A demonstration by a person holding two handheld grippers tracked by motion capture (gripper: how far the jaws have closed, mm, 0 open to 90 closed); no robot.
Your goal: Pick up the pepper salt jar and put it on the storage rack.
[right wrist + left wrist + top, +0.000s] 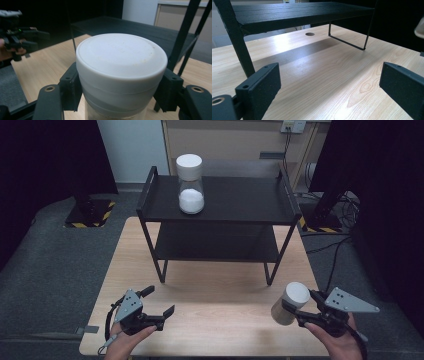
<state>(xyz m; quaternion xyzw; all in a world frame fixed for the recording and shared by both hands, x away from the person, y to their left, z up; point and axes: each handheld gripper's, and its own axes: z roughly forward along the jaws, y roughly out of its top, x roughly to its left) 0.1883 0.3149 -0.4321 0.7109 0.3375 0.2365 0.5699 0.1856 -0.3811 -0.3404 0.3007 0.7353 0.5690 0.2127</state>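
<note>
High view: the right gripper [300, 309] is clamped on a white-lidded jar [290, 303], tilted, over the near right part of the wooden table [225, 295]. A second jar [190, 184], holding white powder, stands upright on the black shelf rack's [220, 200] top tier. The left gripper [159, 301] sits low at near left, jaws wide apart, holding nothing.
</note>
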